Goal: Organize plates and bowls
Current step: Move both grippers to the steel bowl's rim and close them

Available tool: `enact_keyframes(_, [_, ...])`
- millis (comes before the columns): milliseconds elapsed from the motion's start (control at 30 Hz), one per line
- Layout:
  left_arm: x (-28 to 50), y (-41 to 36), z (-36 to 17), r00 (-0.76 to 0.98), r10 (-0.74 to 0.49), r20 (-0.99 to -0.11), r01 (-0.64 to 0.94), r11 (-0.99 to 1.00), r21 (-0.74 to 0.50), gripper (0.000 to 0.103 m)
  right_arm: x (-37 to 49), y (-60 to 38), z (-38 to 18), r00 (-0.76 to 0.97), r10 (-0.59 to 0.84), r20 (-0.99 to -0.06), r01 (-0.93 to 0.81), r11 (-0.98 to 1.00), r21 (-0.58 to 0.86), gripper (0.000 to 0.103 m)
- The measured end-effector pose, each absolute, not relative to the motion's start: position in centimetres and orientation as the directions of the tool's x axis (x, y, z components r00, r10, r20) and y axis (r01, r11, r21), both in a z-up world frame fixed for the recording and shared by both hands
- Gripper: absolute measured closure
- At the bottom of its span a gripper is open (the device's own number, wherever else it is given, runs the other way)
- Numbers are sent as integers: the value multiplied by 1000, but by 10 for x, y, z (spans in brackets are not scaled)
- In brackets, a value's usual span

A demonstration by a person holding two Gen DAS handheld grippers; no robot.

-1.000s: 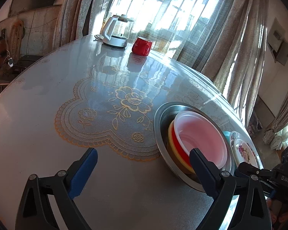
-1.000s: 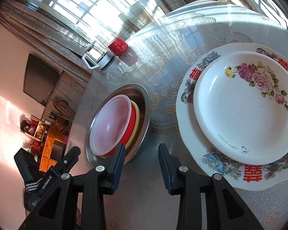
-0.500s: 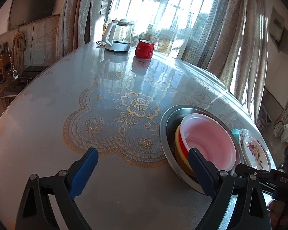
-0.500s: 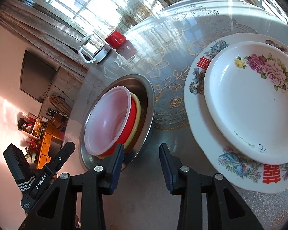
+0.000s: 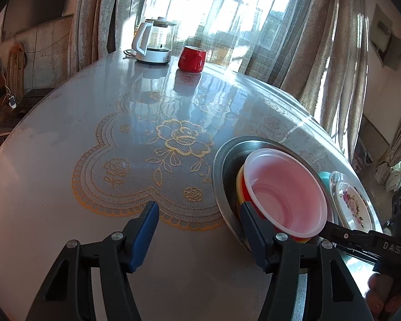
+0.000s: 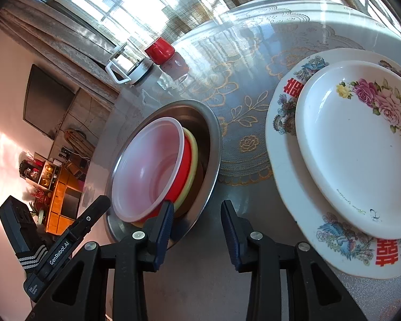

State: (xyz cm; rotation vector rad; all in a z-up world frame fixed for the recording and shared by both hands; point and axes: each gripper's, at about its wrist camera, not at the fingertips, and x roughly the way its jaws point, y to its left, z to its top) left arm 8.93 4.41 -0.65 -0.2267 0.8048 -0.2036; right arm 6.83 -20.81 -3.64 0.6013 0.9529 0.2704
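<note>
Left wrist view. Your left hand-held gripper point(image 5: 197, 218) hangs over the worktop point(image 5: 53, 160), its jaws closing with only bare surface and lace pattern between them. Its right finger stands just in front of the steel basin point(image 5: 222, 160), near the basin's rim; whether it touches is hard to tell. Nested in the basin, all mouth up: a translucent pink bowl point(image 5: 286, 190) on top, a red bowl point(image 5: 247, 191) under it, a yellow bowl point(image 5: 239, 180) lowest. The stack leans slightly toward you. A kettle point(image 5: 153, 41) and red mug point(image 5: 192, 58) stand upright at the far edge.

Right wrist view. Your right hand-held gripper point(image 6: 196, 226) is partly spread and empty, over bare worktop between basin and plates. A small floral plate point(image 6: 361, 144) lies flat, face up, on a large patterned plate point(image 6: 288, 176), just beside the basin. The plates are oval, long axes running from far to near.
</note>
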Motion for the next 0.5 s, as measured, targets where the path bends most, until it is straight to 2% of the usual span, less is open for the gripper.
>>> enact_keyframes(67, [89,43,-6,674,-280,-684,105,952,-286,47,69,-207,-35,564,469,-680,35,809,587,68])
enact_keyframes(500, [94,37,-9,664,-285,-692,122,953,-276,49,70,-206,-35,565,469,-678,29,811,585,69])
